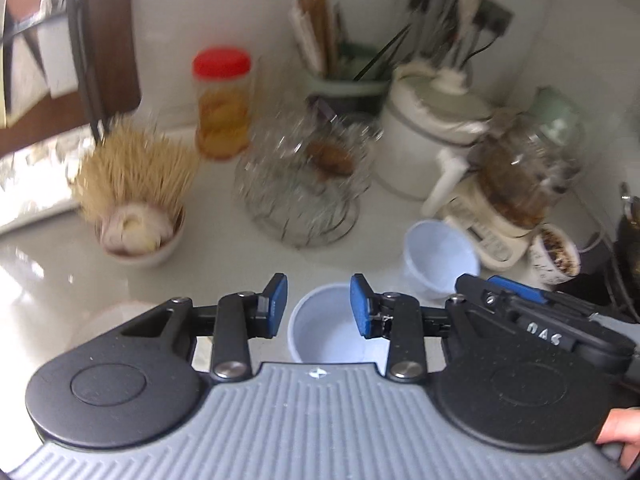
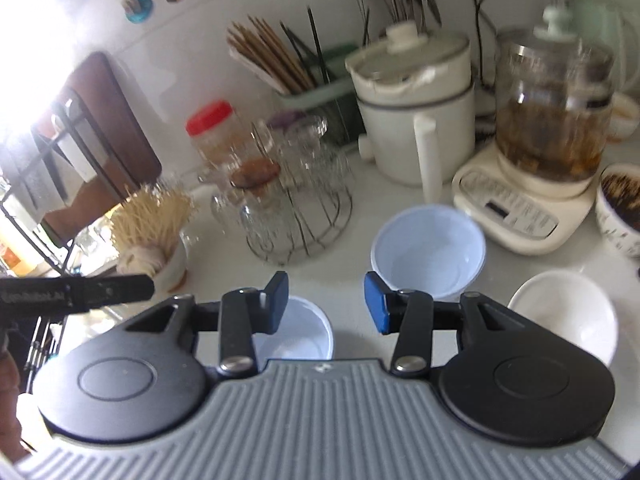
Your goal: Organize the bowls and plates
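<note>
In the left wrist view my left gripper (image 1: 319, 306) stands open above the white counter. A small pale blue bowl (image 1: 324, 330) sits on the counter below the gap, and the pads do not touch it. A second pale blue bowl (image 1: 440, 256) stands further right, with the right gripper's body (image 1: 520, 312) in front of it. In the right wrist view my right gripper (image 2: 328, 302) is open and holds nothing. The larger pale bowl (image 2: 428, 248) lies just beyond its right finger. The smaller bowl (image 2: 300, 338) is partly hidden behind its left finger. A white bowl (image 2: 568, 312) rests at the right.
Behind the bowls stand a wire rack of glasses (image 2: 296, 200), a bowl of toothpicks (image 1: 136, 184), a red-lidded jar (image 1: 222, 104), a white pot (image 2: 416, 108), a glass kettle on its base (image 2: 552, 120) and a patterned cup (image 2: 620, 208). The left gripper (image 2: 76, 292) reaches in from the left.
</note>
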`<state>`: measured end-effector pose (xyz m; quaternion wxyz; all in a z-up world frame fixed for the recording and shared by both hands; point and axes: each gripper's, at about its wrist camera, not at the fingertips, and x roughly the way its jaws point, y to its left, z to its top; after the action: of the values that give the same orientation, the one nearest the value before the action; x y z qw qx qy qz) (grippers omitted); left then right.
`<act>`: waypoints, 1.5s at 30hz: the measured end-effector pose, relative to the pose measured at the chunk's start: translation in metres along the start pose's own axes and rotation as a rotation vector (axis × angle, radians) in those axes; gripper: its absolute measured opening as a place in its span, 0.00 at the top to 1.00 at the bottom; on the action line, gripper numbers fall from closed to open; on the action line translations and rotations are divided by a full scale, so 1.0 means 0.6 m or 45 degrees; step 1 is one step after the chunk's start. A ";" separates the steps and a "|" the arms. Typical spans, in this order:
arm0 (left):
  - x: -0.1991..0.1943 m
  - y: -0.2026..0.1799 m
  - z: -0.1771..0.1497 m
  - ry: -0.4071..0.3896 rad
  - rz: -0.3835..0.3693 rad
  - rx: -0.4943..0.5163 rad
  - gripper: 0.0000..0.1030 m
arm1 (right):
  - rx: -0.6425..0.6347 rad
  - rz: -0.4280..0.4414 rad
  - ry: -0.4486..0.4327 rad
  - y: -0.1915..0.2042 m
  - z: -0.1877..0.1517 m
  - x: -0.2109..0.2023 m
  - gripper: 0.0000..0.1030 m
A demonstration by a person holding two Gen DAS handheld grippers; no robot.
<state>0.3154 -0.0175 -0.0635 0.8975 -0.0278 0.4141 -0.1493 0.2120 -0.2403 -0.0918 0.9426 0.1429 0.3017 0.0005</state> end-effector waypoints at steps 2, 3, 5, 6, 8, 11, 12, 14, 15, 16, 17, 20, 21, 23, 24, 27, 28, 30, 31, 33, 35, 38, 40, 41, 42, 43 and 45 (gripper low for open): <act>-0.020 -0.001 0.004 -0.009 -0.035 0.022 0.61 | 0.024 -0.023 -0.026 0.012 -0.002 -0.025 0.56; -0.028 -0.001 0.004 -0.010 -0.052 0.033 0.61 | 0.038 -0.033 -0.036 0.018 -0.005 -0.038 0.56; -0.049 -0.002 0.002 -0.015 -0.073 0.060 0.61 | 0.052 -0.042 -0.046 0.035 -0.011 -0.063 0.56; -0.058 -0.001 0.001 -0.017 -0.086 0.064 0.61 | 0.043 -0.045 -0.049 0.044 -0.015 -0.072 0.56; -0.074 0.002 -0.005 -0.027 -0.124 0.068 0.61 | 0.018 -0.063 -0.066 0.059 -0.024 -0.093 0.56; -0.093 0.002 -0.021 -0.055 -0.141 0.112 0.61 | 0.003 -0.103 -0.075 0.073 -0.037 -0.113 0.56; -0.095 0.002 -0.025 -0.054 -0.137 0.115 0.61 | 0.016 -0.117 -0.064 0.074 -0.040 -0.117 0.56; -0.101 0.005 -0.030 -0.056 -0.167 0.112 0.61 | 0.048 -0.141 -0.050 0.077 -0.047 -0.126 0.56; -0.105 0.006 -0.034 -0.058 -0.173 0.114 0.61 | 0.055 -0.159 -0.054 0.079 -0.052 -0.133 0.56; -0.109 0.007 -0.037 -0.060 -0.178 0.120 0.61 | 0.061 -0.175 -0.061 0.081 -0.057 -0.139 0.56; -0.114 0.007 -0.042 -0.065 -0.189 0.128 0.61 | 0.064 -0.188 -0.070 0.083 -0.062 -0.145 0.56; -0.121 0.011 -0.056 -0.057 -0.230 0.145 0.61 | 0.076 -0.221 -0.087 0.089 -0.076 -0.160 0.56; -0.121 0.012 -0.061 -0.045 -0.238 0.147 0.61 | 0.082 -0.225 -0.087 0.090 -0.079 -0.164 0.56; -0.123 0.015 -0.066 -0.031 -0.249 0.138 0.61 | 0.096 -0.231 -0.089 0.087 -0.082 -0.171 0.56; -0.124 0.016 -0.068 -0.026 -0.256 0.136 0.61 | 0.099 -0.237 -0.094 0.086 -0.083 -0.174 0.56; -0.115 0.022 -0.064 -0.016 -0.263 0.113 0.62 | 0.105 -0.263 -0.097 0.081 -0.083 -0.178 0.56; -0.109 0.023 -0.059 -0.016 -0.265 0.107 0.62 | 0.113 -0.273 -0.102 0.077 -0.083 -0.182 0.56; -0.100 0.017 -0.044 -0.027 -0.275 0.113 0.62 | 0.135 -0.298 -0.114 0.067 -0.082 -0.187 0.57; -0.097 0.012 -0.039 -0.036 -0.284 0.126 0.62 | 0.149 -0.307 -0.120 0.060 -0.080 -0.187 0.57; -0.083 -0.001 -0.028 -0.037 -0.291 0.156 0.62 | 0.181 -0.322 -0.112 0.045 -0.076 -0.178 0.57; -0.065 -0.015 -0.019 -0.025 -0.299 0.170 0.62 | 0.209 -0.324 -0.105 0.031 -0.070 -0.170 0.57; -0.034 -0.034 -0.005 0.002 -0.301 0.175 0.62 | 0.232 -0.331 -0.096 0.007 -0.058 -0.154 0.57; -0.011 -0.044 0.004 0.026 -0.293 0.171 0.62 | 0.257 -0.327 -0.090 -0.011 -0.043 -0.140 0.57; 0.001 -0.049 0.009 0.039 -0.293 0.164 0.62 | 0.266 -0.320 -0.087 -0.020 -0.035 -0.131 0.57; 0.015 -0.054 0.014 0.051 -0.293 0.155 0.62 | 0.272 -0.313 -0.083 -0.029 -0.026 -0.121 0.57; 0.028 -0.057 0.018 0.061 -0.290 0.147 0.62 | 0.275 -0.306 -0.078 -0.037 -0.019 -0.111 0.57; 0.057 -0.065 0.028 0.085 -0.273 0.131 0.62 | 0.283 -0.291 -0.054 -0.056 -0.003 -0.088 0.57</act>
<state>0.3391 -0.0658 -0.0708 0.8624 -0.0207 0.4300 -0.2662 0.1650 -0.2766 -0.0725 0.9211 0.2110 0.2943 -0.1433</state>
